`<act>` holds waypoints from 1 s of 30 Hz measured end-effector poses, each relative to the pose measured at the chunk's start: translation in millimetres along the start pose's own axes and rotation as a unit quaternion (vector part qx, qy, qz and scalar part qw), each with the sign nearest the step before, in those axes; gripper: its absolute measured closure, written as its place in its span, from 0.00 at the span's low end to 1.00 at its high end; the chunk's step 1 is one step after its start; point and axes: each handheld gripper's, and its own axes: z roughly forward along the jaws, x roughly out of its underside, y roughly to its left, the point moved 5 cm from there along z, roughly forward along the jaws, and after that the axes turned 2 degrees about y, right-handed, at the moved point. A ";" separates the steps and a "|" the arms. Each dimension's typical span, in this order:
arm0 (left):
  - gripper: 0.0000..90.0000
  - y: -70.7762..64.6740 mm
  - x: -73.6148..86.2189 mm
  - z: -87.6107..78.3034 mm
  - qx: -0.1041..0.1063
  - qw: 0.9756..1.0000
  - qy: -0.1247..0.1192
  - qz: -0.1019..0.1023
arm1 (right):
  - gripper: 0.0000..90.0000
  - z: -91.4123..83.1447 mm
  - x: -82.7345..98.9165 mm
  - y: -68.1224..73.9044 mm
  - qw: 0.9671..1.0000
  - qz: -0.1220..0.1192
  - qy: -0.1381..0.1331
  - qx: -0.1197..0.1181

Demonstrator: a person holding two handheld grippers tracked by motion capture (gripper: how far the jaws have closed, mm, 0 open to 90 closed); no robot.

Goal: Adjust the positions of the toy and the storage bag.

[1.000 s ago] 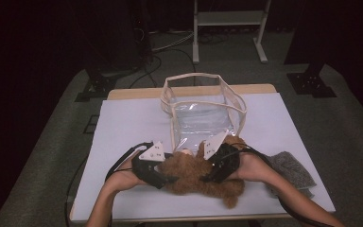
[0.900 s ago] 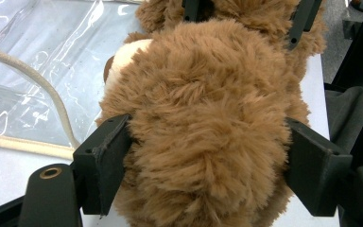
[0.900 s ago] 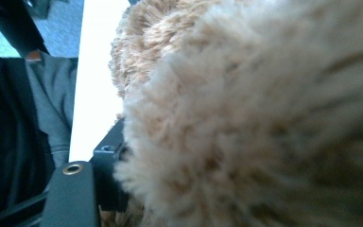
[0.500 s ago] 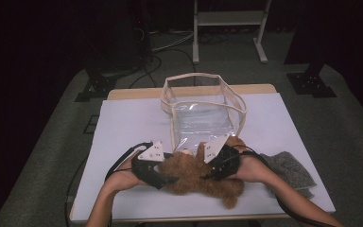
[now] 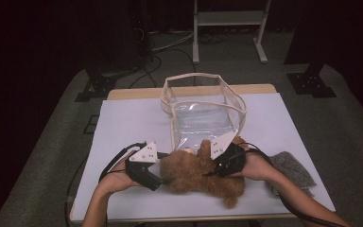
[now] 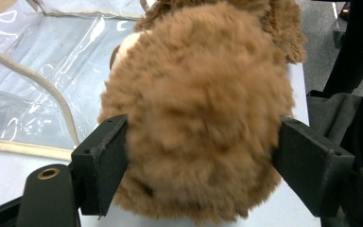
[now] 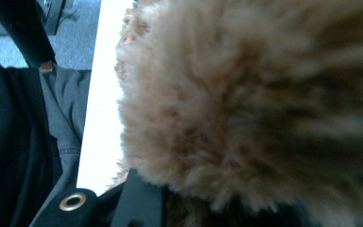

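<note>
Clamping the brown plush bear (image 6: 198, 109) by its round head, the left gripper (image 5: 157, 176) has a jaw pressed into the fur on each side. The right gripper (image 5: 211, 163) has just been closing on the bear's body, fur between its jaws. Just beyond both stands the clear bag (image 5: 203, 106), open-mouthed; the bear lies on the table (image 5: 123, 118), so lifting and bagging remain.

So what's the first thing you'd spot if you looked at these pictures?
The fluffy brown teddy bear lying at the near edge of the white table, with the left gripper clamped round one end and the right gripper, whose jaws have just been closing, pressed into its other side. Right behind it stands an open clear plastic bag, and a grey cloth lies to the right.
</note>
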 end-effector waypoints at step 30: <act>0.22 3.9 10.4 -20.0 -0.011 1.000 -0.014 -0.001 | 0.82 -29.7 -4.0 -2.1 0.998 0.037 -0.050 -0.003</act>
